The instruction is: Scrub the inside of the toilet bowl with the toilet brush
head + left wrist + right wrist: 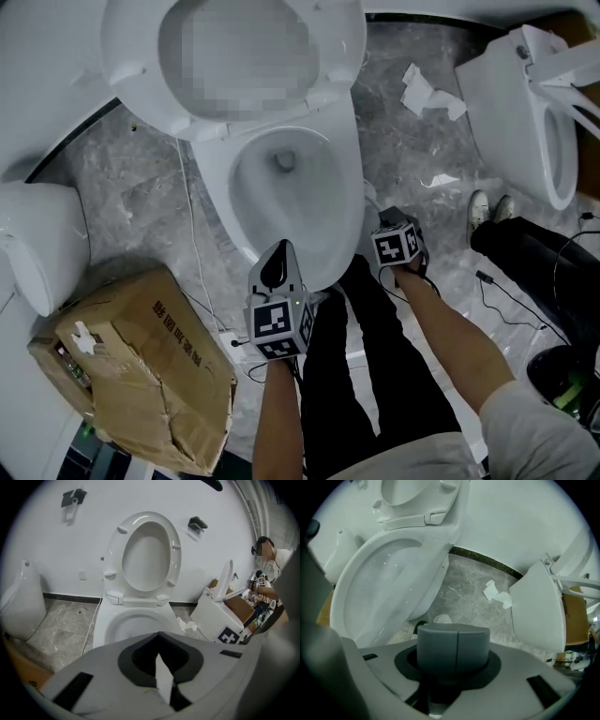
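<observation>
Head view: toilet bowl [342, 202] at centre, seat [234, 56] raised. Left gripper [277, 267] over bowl's near rim. Right gripper [397, 246] points down, just beside bowl's right flank. Cardboard box [141, 366] lower left. Crumpled paper [427, 94] on floor.

Left gripper view: jaws together, nothing between them. Bowl straight ahead.

Right gripper view: jaws closed round grey cylindrical top of toilet brush [452, 644]. Brush outside bowl, at its right side. Lower part of brush hidden.
</observation>
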